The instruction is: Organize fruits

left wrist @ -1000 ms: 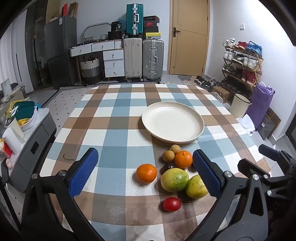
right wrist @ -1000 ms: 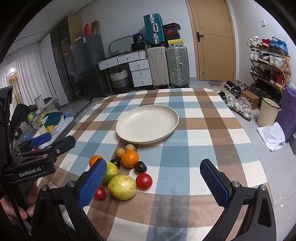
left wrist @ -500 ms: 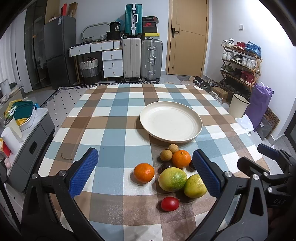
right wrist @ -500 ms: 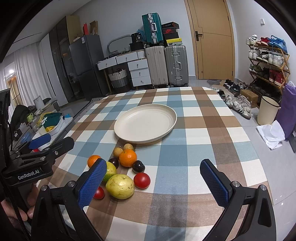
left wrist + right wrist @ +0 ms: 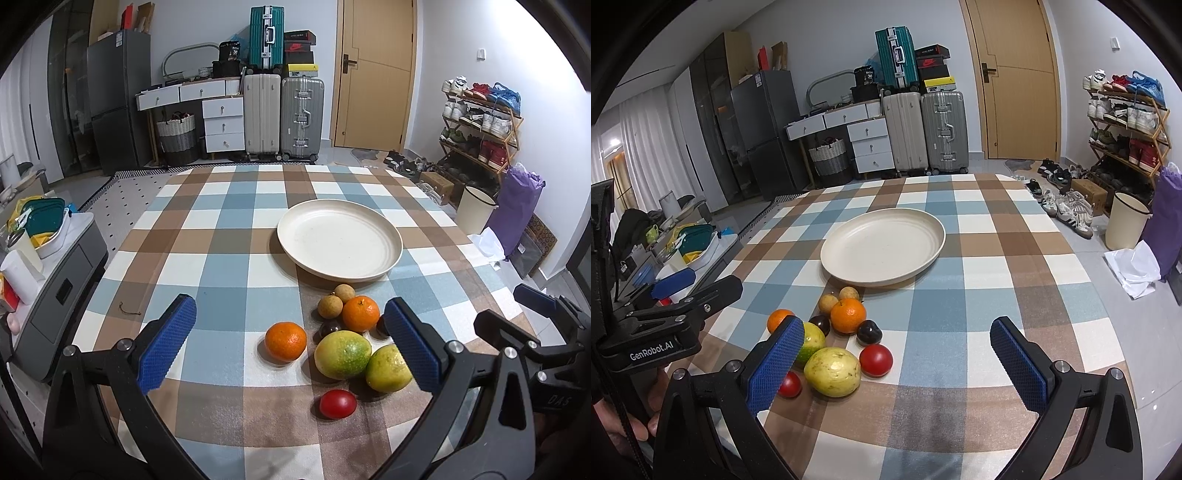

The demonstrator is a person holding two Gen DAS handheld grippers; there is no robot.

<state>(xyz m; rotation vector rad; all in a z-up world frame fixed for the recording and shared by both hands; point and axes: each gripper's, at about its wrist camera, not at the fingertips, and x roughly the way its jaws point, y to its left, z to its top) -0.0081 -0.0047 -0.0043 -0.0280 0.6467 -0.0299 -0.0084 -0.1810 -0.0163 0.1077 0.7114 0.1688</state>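
1. The fruits are lying in a tight cluster on the tabletop (image 5: 221, 236), toward its near edge and just in front of the empty plate (image 5: 384, 266).
2. The lone orange (image 5: 286, 340) is sitting slightly apart on the cluster's left, so it looks the easiest first pick.
3. The left tongs (image 5: 284, 345) are hovering spread wide above the cluster, gripping nothing; the operator should be lowering them squarely around one fruit.
4. The right tongs (image 5: 897, 363) are likewise gaping and empty, nearest the red tomato (image 5: 875, 360) and yellow-green guava (image 5: 832, 372).
5. Round fruit is likely to roll, so squeezing gently is advisable.
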